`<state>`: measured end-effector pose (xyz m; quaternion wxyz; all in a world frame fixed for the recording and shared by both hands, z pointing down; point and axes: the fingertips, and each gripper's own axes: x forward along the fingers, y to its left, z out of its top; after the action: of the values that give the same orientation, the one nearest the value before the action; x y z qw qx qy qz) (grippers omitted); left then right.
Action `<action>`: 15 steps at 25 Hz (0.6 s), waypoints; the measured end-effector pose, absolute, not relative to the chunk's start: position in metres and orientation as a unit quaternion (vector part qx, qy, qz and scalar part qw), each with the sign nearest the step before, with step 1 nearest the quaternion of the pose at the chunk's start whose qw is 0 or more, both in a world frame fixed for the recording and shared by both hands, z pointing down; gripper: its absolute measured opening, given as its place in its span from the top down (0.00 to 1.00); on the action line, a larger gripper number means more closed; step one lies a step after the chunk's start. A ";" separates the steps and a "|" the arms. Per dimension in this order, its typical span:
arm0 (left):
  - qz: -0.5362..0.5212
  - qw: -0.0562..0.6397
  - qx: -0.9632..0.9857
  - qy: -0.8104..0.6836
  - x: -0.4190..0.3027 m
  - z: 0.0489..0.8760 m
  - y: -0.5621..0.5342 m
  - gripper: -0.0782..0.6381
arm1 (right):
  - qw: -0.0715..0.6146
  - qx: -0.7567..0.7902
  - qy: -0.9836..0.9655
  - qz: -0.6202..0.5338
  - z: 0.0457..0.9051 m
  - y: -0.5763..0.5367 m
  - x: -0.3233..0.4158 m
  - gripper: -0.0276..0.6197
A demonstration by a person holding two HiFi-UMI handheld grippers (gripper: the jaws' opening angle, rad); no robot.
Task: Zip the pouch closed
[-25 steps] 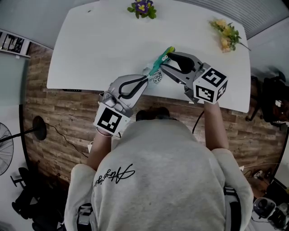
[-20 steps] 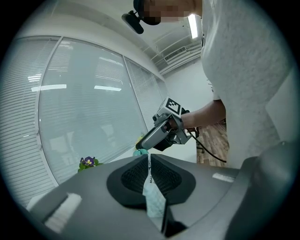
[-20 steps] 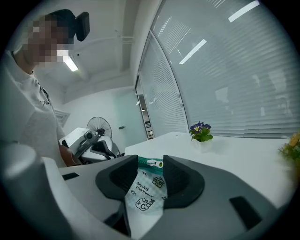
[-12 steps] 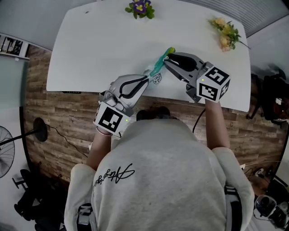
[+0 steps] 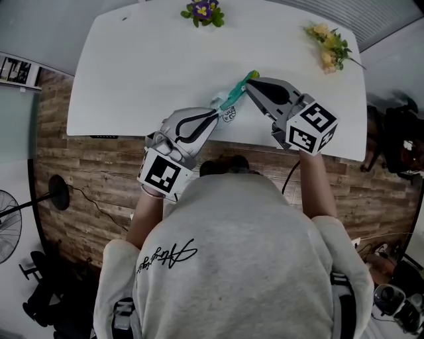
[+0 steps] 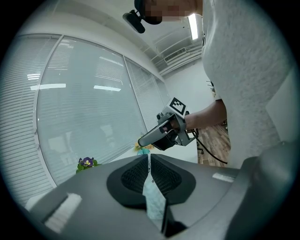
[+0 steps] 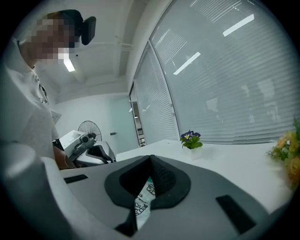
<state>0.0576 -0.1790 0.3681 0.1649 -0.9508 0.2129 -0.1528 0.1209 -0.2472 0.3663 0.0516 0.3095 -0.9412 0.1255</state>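
A small white printed pouch [image 5: 231, 101] with a green zip edge is stretched over the near part of the white table [image 5: 132, 66]. My left gripper [image 5: 217, 114] is shut on its near end; the fabric [image 6: 152, 197] shows pinched between the pads. My right gripper [image 5: 249, 82] grips the far, green end. Its jaws have just been closing and now stand shut on the pouch [image 7: 143, 201], whose printed cloth sits between them. Each gripper sees the other: the right gripper [image 6: 164, 133] and the left gripper [image 7: 91, 150].
A purple flower pot [image 5: 202, 11] stands at the table's far edge, and yellow flowers [image 5: 329, 48] lie at the far right corner. A wooden floor lies below the near table edge, with a fan [image 5: 6, 218] at the far left.
The right gripper's jaws, open around the pouch's green end a second ago, have closed on it. The left gripper has not moved.
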 end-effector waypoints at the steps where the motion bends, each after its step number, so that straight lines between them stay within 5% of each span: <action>1: -0.152 0.165 -0.951 0.212 0.058 0.368 -0.179 0.87 | 0.045 0.313 -0.940 0.129 0.367 -0.247 0.123 0.95; 3: -0.152 0.165 -0.951 0.211 0.058 0.367 -0.178 0.87 | 0.025 0.314 -0.938 0.146 0.368 -0.248 0.128 0.95; 6: -0.152 0.165 -0.952 0.210 0.057 0.368 -0.177 0.87 | 0.017 0.264 -0.947 0.179 0.374 -0.244 0.126 0.71; 15: -0.159 0.167 -0.951 0.204 0.058 0.372 -0.176 0.87 | 0.103 0.178 -0.966 0.156 0.390 -0.238 0.115 0.69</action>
<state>0.0579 -0.1760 0.3720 0.1668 -0.9515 0.2041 -0.1589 0.1149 -0.2382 0.3896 0.1026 0.1775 -0.9663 0.1556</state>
